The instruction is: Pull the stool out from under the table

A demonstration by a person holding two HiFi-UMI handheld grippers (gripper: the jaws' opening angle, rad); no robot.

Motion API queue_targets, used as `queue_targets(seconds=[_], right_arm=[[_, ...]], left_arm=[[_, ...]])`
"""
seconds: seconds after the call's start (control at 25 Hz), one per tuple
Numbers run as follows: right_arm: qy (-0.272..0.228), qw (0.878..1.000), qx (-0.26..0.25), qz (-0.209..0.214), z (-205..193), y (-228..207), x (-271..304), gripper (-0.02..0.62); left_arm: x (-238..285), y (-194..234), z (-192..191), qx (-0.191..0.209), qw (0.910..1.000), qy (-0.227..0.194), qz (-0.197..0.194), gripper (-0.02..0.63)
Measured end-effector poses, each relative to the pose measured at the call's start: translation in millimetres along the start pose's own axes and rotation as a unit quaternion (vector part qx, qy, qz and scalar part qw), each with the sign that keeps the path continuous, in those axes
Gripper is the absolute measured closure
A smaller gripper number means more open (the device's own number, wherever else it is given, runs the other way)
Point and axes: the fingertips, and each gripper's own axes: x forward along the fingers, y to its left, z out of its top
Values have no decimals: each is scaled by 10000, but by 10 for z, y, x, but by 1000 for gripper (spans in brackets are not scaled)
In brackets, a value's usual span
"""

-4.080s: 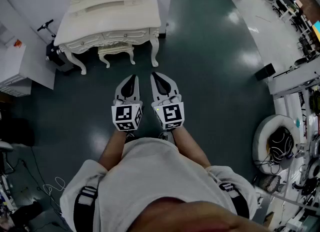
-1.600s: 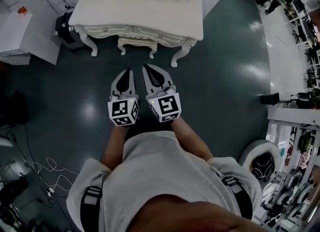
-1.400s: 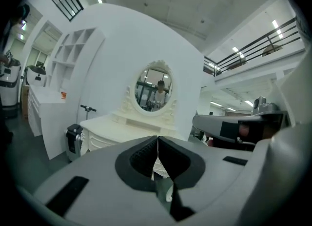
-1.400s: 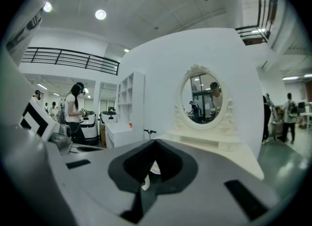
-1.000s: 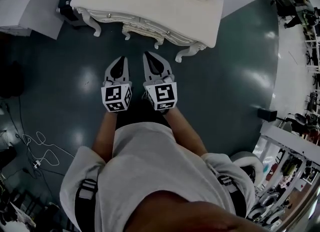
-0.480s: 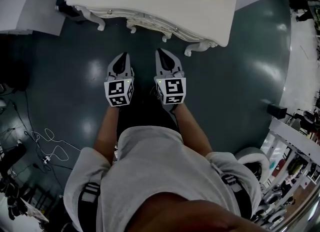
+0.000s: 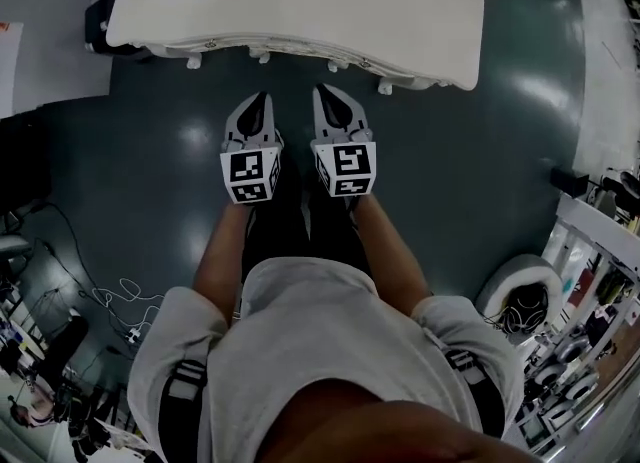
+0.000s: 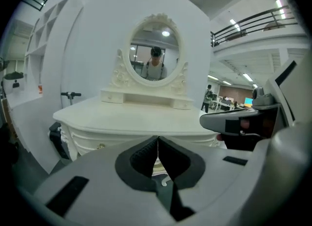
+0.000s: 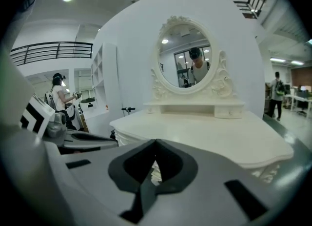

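Pressed together and empty, the jaws of the left gripper (image 7: 259, 101) and the right gripper (image 7: 327, 93) point side by side at the front edge of the white table (image 7: 300, 1) in the head view. Both forearms reach straight forward from the body, marker cubes facing up, and the tips lean slightly toward each other above the dark floor (image 7: 450, 151). The stool (image 7: 335, 63) sits tucked under the tabletop. Only small cream bits of it peek out along the front edge, so its long axis appears to run along that edge, though most of it is hidden. Compared with half a second ago, the table fills more of the top of the view, the tips lie nearer its edge, and less of the stool shows.

From the left gripper view, the left gripper (image 8: 157, 138) has its dark pads meeting at the tip with nothing between them. A sliver of the stool (image 8: 157, 167) shows through the gap below, under the table (image 8: 136, 120), which carries an oval mirror (image 8: 155, 56). The right gripper (image 8: 243, 122) hangs level just beside it.

From the right gripper view, the right gripper (image 9: 155, 142) is likewise closed on nothing. The stool (image 9: 156, 170) shows low behind the pads, beneath the table (image 9: 209, 137) and its mirror (image 9: 187, 59).
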Motion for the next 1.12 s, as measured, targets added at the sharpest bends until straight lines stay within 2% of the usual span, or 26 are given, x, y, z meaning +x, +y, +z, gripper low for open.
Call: queue_targets(seconds=[0.2, 0.4, 0.52, 0.72, 0.92, 1.12], right_arm=[[302, 9986, -429, 77, -208, 19, 496, 581], [757, 9939, -802, -67, -755, -201, 652, 581], [649, 9957, -645, -123, -977, -245, 717, 581], [587, 9980, -99, -219, -1465, -330, 689, 581], [529, 9973, -72, -499, -1892, -460, 607, 581], [561, 9958, -104, -719, -2301, -633, 688, 581]], left_arm=[[385, 232, -61, 272, 9986, 73, -438, 597], [555, 465, -288, 602, 9975, 75, -363, 597], [639, 483, -485, 838, 9951, 65, -523, 597], [652, 389, -1099, 766, 9940, 238, -742, 597], [690, 453, -1609, 820, 9937, 308, -705, 597], [935, 597, -1906, 839, 9936, 222, -717, 597]])
